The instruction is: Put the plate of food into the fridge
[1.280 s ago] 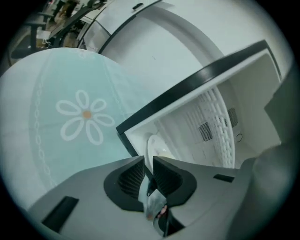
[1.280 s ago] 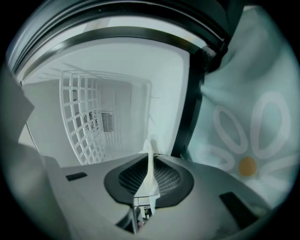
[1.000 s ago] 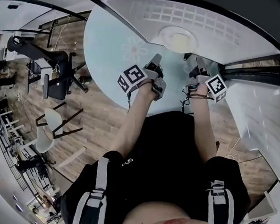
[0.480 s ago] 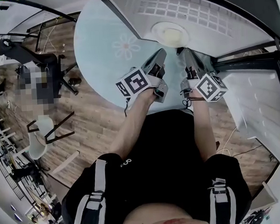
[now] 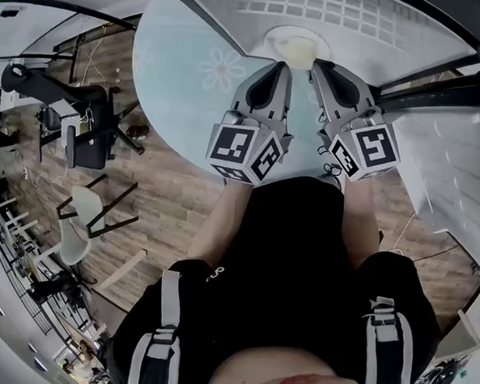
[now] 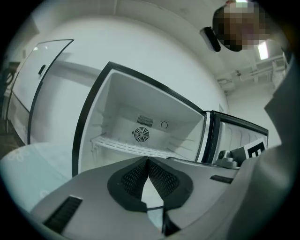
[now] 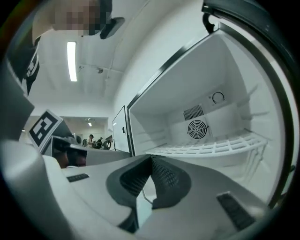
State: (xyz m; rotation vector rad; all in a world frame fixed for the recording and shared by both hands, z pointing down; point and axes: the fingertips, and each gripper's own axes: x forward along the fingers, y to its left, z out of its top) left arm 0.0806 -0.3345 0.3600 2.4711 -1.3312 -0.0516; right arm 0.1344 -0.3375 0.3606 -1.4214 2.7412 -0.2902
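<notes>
An open fridge (image 5: 335, 15) is seen at the top of the head view, its white compartment facing the person. In both gripper views the inside of that compartment (image 6: 140, 108) (image 7: 187, 84) is looked into directly. A white wire shelf (image 6: 122, 146) (image 7: 211, 146) is seen running across it, with a round fan grille (image 6: 140, 135) (image 7: 197, 129) set in the back wall above the shelf. The fridge door (image 6: 236, 136) is seen standing open at the right edge of the compartment in the left gripper view.

To the left of the fridge a round pale glass table (image 5: 177, 85) with a flower print (image 5: 223, 66) is seen on the wooden floor (image 5: 167, 200).

Both grippers are held side by side in front of the person's body, and both are pointed towards the fridge. The left gripper (image 5: 279, 67) (image 6: 147, 159) is closed completely: its two ribbed pads are pressed together at the tips, and nothing is held between them. The right gripper (image 5: 317, 65) (image 7: 151, 157) is closed in the same way, with its pads met at the tips and nothing gripped.

The plate of food (image 5: 296, 47) is seen just beyond the two gripper tips, touched by neither. It appears to be resting on a white surface inside the fridge, though this cannot be told for certain from the steep head view. The plate is caught by neither gripper view.
</notes>
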